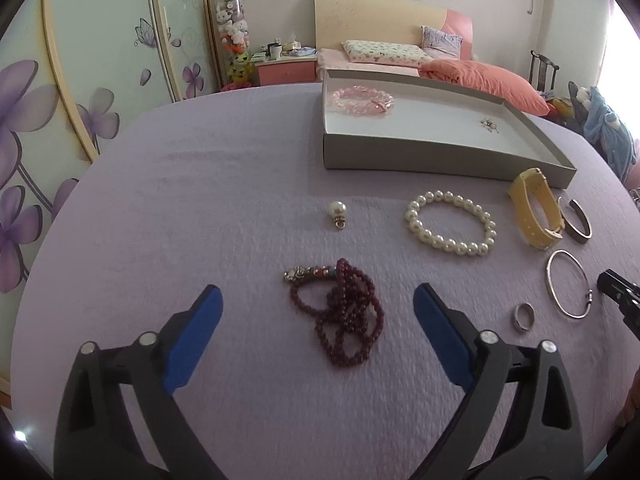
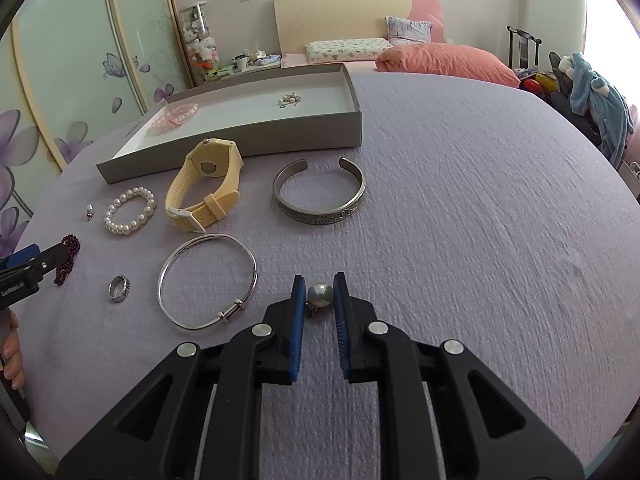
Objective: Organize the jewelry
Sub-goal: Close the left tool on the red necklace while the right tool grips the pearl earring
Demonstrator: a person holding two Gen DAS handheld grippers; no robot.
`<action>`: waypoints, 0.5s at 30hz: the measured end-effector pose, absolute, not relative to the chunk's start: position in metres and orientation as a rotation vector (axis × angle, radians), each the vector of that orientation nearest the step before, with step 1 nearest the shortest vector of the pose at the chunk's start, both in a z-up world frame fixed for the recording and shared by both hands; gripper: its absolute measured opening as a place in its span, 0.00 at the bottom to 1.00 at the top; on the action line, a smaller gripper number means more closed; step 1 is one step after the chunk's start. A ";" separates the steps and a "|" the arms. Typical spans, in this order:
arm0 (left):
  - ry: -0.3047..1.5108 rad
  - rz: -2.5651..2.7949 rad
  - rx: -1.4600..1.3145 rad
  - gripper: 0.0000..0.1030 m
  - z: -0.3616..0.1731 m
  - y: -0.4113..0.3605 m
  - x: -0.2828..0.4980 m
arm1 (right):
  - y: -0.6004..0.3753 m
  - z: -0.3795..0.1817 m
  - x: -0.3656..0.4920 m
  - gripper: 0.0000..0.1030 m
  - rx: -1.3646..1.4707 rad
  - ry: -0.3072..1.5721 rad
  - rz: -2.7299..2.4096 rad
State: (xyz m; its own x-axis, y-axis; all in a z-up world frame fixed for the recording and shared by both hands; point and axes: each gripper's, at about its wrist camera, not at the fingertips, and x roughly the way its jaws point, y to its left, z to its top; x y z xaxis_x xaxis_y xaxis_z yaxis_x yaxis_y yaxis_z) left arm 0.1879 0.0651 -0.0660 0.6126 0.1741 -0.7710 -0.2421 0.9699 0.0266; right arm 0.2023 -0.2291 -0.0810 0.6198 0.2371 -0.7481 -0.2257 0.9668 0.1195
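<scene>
My left gripper (image 1: 318, 300) is open just above a dark red bead necklace (image 1: 344, 320) on the purple cloth. My right gripper (image 2: 318, 286) has its jaws nearly closed around a grey pearl pendant (image 2: 320, 294); small gaps show on both sides. A grey tray (image 1: 440, 156) holds a pink bead bracelet (image 1: 362, 98) and small earrings (image 1: 490, 124). On the cloth lie a white pearl pendant (image 1: 337, 211), a pearl bracelet (image 1: 450, 222), a yellow watch (image 2: 204, 186), a silver cuff (image 2: 320, 196), a thin silver bangle (image 2: 206, 280) and a silver ring (image 2: 119, 288).
The purple-covered table (image 2: 480, 200) stretches wide to the right of the jewelry. A bed with an orange quilt (image 2: 444, 60) and a wardrobe with flower print (image 1: 60, 120) stand behind. A chair piled with clothes (image 2: 592, 92) is at the far right.
</scene>
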 end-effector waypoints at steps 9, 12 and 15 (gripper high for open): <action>0.913 0.235 -0.096 0.78 -0.077 0.064 0.197 | -0.227 -0.081 0.201 0.15 0.013 0.863 0.280; 0.915 0.225 -0.103 0.69 -0.078 0.064 0.200 | -0.228 -0.081 0.201 0.14 0.019 0.863 0.283; 0.903 0.220 -0.099 0.49 -0.076 0.063 0.201 | -0.228 -0.080 0.201 0.15 0.022 0.864 0.284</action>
State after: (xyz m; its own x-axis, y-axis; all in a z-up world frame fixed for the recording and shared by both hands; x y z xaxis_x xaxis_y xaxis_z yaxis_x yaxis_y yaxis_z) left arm 0.2005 0.0626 -0.0759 0.5984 0.1473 -0.7876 -0.2306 0.9730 0.0069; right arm 0.2009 -0.2280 -0.0804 0.6144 0.2551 -0.7466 -0.2375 0.9622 0.1334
